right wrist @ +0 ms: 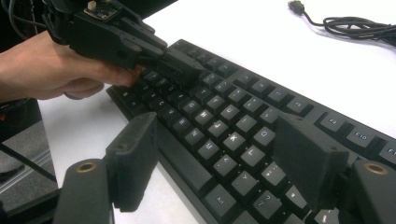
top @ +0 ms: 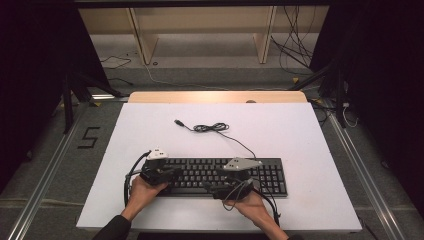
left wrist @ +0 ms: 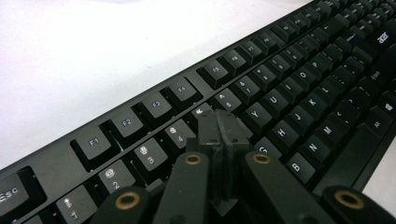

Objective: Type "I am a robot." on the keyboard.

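Keyboard work looks barely begun: the black full-size keyboard (top: 220, 175) lies low in the frame's centre on the white table (top: 300, 135), its coiled USB cable (top: 212, 128) unplugged above it. The left gripper (left wrist: 218, 133), jaws pressed together and empty, hovers above the number row; the right gripper (right wrist: 215, 163) gapes wide over the lower keys.

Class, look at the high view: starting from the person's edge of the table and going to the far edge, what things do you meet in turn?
Hands holding the grippers: left gripper, right gripper → keyboard → coiled cable → USB plug → wooden table edge.
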{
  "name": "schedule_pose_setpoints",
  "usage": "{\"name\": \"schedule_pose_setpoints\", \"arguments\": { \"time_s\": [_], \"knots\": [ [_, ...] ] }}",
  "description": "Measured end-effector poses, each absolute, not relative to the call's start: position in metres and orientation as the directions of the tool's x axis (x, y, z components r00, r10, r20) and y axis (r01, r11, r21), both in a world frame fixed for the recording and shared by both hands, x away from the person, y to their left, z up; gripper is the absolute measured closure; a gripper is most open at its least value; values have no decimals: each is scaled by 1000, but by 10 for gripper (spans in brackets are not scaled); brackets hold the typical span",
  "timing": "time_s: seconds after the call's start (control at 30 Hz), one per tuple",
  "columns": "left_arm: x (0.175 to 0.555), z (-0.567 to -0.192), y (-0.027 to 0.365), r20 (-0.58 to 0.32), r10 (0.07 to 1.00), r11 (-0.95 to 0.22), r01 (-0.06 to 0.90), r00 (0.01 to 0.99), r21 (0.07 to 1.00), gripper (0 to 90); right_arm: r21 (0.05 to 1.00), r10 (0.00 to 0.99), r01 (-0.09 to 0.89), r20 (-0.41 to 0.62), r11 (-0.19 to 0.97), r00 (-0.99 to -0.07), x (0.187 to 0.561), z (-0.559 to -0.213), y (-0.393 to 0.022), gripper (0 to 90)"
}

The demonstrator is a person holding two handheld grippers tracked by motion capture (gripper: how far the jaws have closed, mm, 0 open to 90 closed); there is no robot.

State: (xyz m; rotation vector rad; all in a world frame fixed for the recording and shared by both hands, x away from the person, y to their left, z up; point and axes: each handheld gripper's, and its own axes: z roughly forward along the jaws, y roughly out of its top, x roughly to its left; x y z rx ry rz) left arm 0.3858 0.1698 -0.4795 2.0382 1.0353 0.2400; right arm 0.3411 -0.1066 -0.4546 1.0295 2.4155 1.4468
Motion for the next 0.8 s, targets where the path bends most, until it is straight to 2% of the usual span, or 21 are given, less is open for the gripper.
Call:
{"name": "schedule_pose_setpoints", "arguments": {
  "time_s": [0.63, 0.8],
  "knots": [
    [386, -482, 171, -194, 741, -322, 594, 642, 737, 887, 823, 620, 481, 214, 301, -755, 341, -455, -107, 319],
    [384, -477, 175, -209, 743, -294, 591, 635, 751, 851, 823, 620, 482, 216, 300, -754, 342, -455, -107, 319]
  ]
}}
